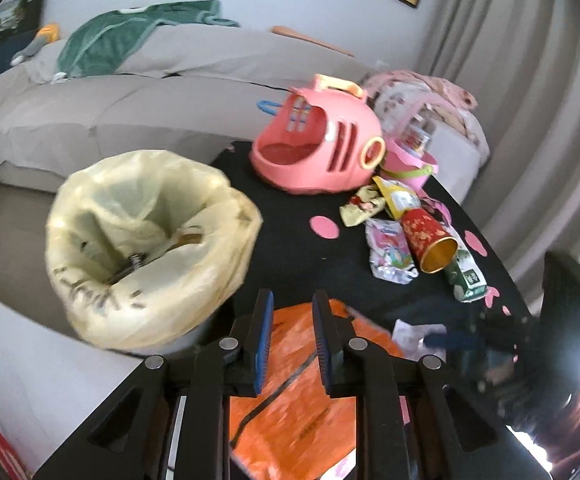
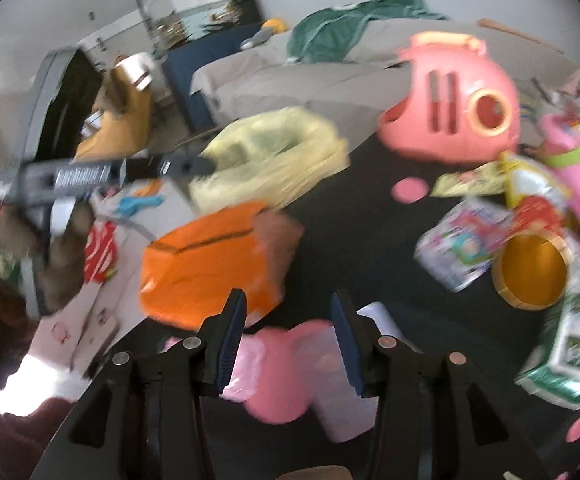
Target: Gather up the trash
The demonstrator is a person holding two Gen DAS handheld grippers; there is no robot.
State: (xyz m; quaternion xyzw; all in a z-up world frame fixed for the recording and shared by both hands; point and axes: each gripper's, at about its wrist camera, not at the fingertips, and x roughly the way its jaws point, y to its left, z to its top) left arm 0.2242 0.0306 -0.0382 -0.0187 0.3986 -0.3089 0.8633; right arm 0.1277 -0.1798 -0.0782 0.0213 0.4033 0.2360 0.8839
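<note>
1. Most of the trash is still lying on the black table [image 1: 290, 240], so I am judging the job as barely under way, or at best partly done.
2. I am looking into the bin [image 1: 149, 248] with its yellow liner, just beside the table's edge; some dark bits are sitting at the bottom, but I cannot tell whether they are collected litter.
3. I am holding the left gripper [image 1: 290, 340] over the orange bag [image 1: 298, 400] at the near edge of the table. Its fingers are standing a little apart with the bag showing between and beneath them; they are not pressing on it as far as I can see.
4. I am keeping the right gripper [image 2: 290, 344] above a pink wrapper [image 2: 281, 364] and a white paper scrap beside it. Its fingers are standing wider apart, with nothing clamped.
5. A pile is waiting on the far right: a red paper cup [image 1: 430, 240] lying on its side with its gold inside facing me, a crumpled foil packet [image 1: 388, 250] touching it, a green-and-white carton [image 1: 464, 280] behind it, and a yellow wrapper [image 1: 398, 196] nearer the toys.
6. I am treating the pink toy carrier [image 1: 318, 144] and the pink bucket [image 1: 406, 164] as things to leave alone, though that is my guess.
7. What is left, as I read it: gripping the orange bag and the pink wrapper, dropping them in the bin, then clearing the pile.
</note>
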